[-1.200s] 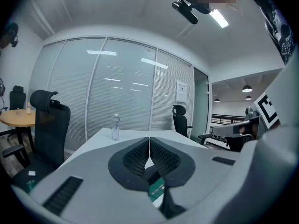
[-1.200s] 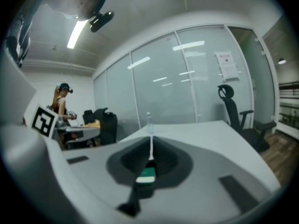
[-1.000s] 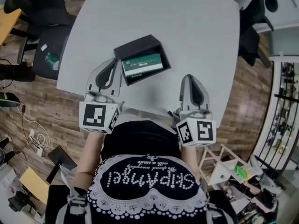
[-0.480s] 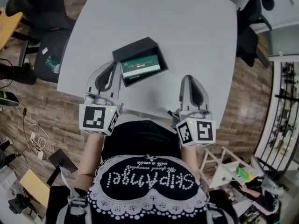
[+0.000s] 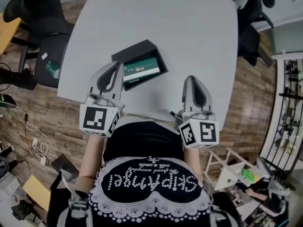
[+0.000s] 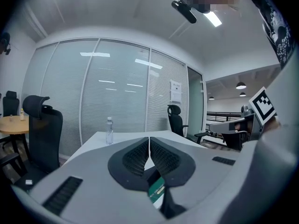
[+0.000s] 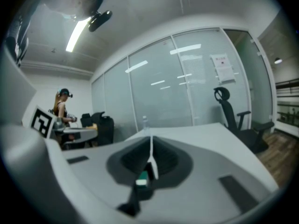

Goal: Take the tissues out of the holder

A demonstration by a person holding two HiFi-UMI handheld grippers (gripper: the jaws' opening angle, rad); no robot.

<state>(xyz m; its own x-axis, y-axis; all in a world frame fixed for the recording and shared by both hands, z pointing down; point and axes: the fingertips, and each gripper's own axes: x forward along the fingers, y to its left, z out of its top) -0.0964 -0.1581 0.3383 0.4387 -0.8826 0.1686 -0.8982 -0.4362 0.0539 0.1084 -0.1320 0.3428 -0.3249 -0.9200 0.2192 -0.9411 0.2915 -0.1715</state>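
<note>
A black open-topped holder (image 5: 142,51) lies on the white table (image 5: 189,32), with a green and white tissue pack (image 5: 141,70) inside it. My left gripper (image 5: 119,65) hangs just left of the holder's near corner, shut and empty. In the left gripper view its jaws (image 6: 149,143) meet tip to tip, and the tissue pack (image 6: 156,189) shows below them. My right gripper (image 5: 191,78) is over the table's near edge, well to the right of the holder, also shut with nothing in it. The holder (image 7: 142,183) shows dimly under its jaws (image 7: 151,146).
A water bottle (image 6: 109,130) stands at the table's far end. Black office chairs stand left (image 5: 42,13) and right (image 5: 251,37) of the table. Glass partition walls lie beyond. Another person (image 7: 60,107) stands at a desk far off.
The holder has drifted slightly up and left in the head view. Both grippers keep their places and stay shut.
</note>
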